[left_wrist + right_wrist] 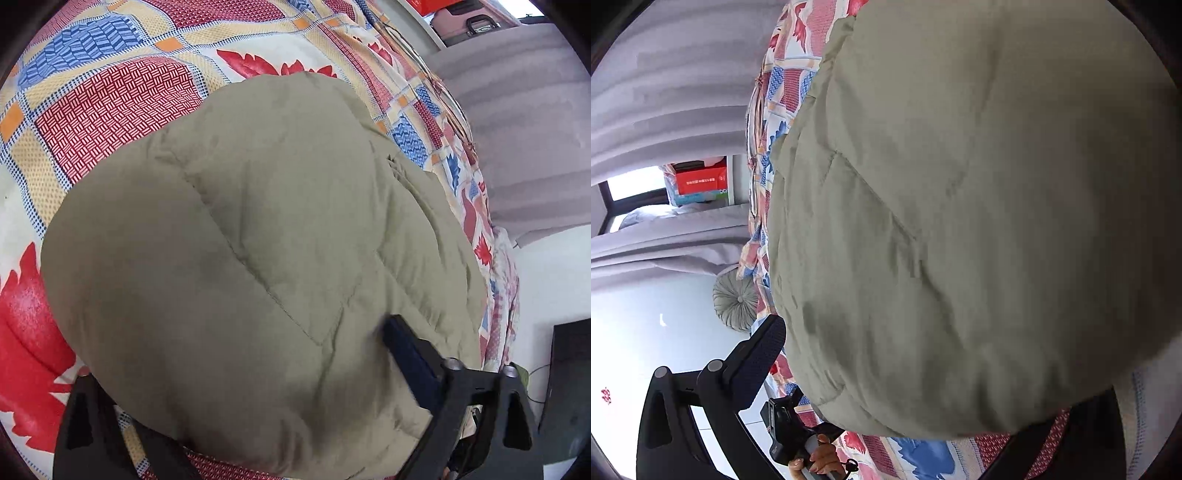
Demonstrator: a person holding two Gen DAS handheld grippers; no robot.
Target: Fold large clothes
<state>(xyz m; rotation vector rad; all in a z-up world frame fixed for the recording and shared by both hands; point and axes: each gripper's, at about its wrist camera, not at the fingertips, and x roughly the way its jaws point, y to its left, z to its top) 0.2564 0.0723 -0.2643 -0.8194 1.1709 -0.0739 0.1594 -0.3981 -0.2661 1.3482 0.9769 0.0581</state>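
A puffy olive quilted jacket [258, 240] lies bunched on the patterned bedspread [110, 110] and fills both views. My left gripper [240, 354] straddles its near edge: the right finger [406, 354] presses into the top of the fabric, while the left finger [88, 410] sits under the jacket's rim. In the right wrist view the same jacket [960, 221] bulges between the wide-spread fingers of my right gripper [942, 369]. Its left finger [761, 354] stands beside the jacket's edge; the other is mostly hidden under the cloth. A hand [820, 461] holds the left gripper below.
The bed's edge runs along grey curtains [524, 129]. A round pleated cushion [735, 299] lies on the white floor beside the bed. A red box [700, 179] stands on a shelf by the window. A dark cabinet [569, 387] stands on the floor at the right.
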